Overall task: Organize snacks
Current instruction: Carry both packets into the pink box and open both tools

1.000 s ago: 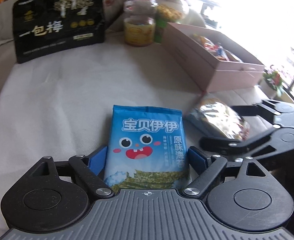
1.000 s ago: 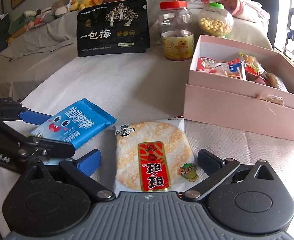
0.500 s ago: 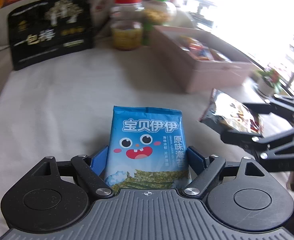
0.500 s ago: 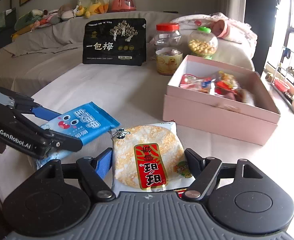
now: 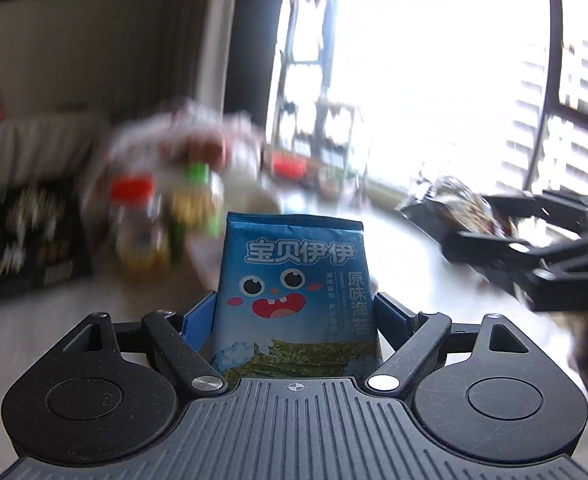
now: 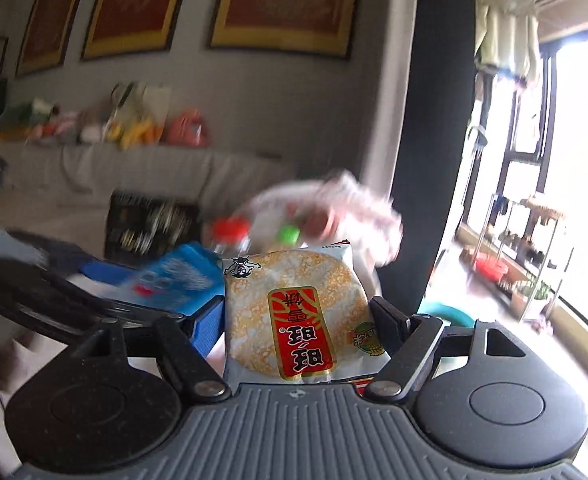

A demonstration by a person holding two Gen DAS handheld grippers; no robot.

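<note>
A grey wall (image 6: 285, 92) carries 3 framed pictures (image 6: 285, 4) with gold borders around dark red centres. Below them runs a grey sofa (image 6: 141, 176), its back ledge lined with blurred toys and bags (image 6: 133, 124). A dark curtain (image 6: 430, 128) hangs beside a black-framed window (image 6: 534, 152), where daylight is so strong that the glass (image 5: 434, 64) washes out to white. Near the window stands a metal rack (image 6: 534, 248) with a red basin (image 6: 490, 268) on it. Clothes (image 6: 506, 36) hang high above the window frame.
</note>
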